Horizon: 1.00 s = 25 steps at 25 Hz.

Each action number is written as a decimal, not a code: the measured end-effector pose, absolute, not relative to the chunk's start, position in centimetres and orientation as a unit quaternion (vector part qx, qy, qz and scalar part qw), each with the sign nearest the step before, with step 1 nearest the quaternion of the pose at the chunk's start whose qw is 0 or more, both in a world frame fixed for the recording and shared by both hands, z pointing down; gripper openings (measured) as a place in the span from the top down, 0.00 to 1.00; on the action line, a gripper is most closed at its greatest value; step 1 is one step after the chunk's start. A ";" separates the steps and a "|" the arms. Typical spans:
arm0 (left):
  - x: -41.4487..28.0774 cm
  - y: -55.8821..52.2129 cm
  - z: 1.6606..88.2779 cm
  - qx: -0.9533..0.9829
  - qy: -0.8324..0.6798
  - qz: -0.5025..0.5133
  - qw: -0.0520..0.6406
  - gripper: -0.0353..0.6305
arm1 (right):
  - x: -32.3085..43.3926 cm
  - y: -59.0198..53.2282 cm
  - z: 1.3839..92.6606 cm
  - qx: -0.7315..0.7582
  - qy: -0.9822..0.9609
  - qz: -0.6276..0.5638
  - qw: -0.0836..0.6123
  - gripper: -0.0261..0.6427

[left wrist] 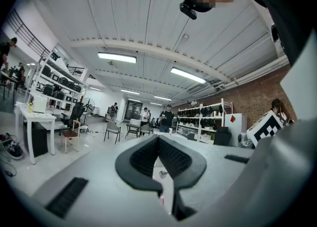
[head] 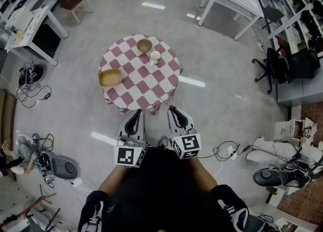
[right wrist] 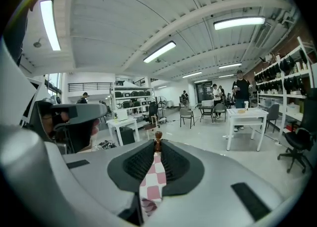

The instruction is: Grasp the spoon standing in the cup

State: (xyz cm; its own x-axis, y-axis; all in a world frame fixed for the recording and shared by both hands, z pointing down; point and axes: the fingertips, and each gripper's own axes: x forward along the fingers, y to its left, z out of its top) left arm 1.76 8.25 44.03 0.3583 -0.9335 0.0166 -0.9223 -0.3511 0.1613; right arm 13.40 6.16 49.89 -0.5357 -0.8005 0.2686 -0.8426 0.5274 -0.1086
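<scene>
Seen from above, a large workshop with a pale grey floor (head: pixel 212 104) spreads out, with white desks and cables around its edges.

At the centre stands a round table (head: pixel 146 87) covered in a red and white checked cloth.

At the bottom of the head view is the person (head: pixel 161 190), dressed in black, holding both tools out toward the near edge of the table.

The left gripper (head: pixel 138 111) points level at the table edge. In its own view its jaws meet at the tips, with nothing between them.

The right gripper (head: pixel 173 108) sits just beside it, tilted slightly down and just over the near rim of the cloth. Its jaws stand a narrow gap apart and hold nothing. Through that gap the right gripper view shows a strip of checked cloth and, at the far end, a small brown shape too small to identify.

On the left side of the table lies a tan tray (head: pixel 110 77).

On the far side sits a brown bowl (head: pixel 144 45), and just beside it, slightly nearer the person, stands a white cup (head: pixel 155 56).

The cup is well apart from both grippers. The spoon in it is too small to make out.
</scene>
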 end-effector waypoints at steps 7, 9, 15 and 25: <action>3.3 9.3 43.7 0.818 -0.570 -0.040 0.065 0.93 | 15.3 7.7 50.0 0.468 -0.871 0.113 0.094 0.87; 3.4 9.5 43.8 0.818 -0.570 -0.039 0.067 0.93 | 15.4 7.9 50.0 0.468 -0.871 0.115 0.091 0.87; 4.6 10.3 43.7 0.819 -0.569 -0.036 0.065 0.93 | 16.2 8.7 49.8 0.466 -0.873 0.116 0.086 0.87; 5.1 11.2 43.8 0.819 -0.569 -0.035 0.067 0.93 | 16.6 9.3 49.5 0.464 -0.874 0.117 0.080 0.87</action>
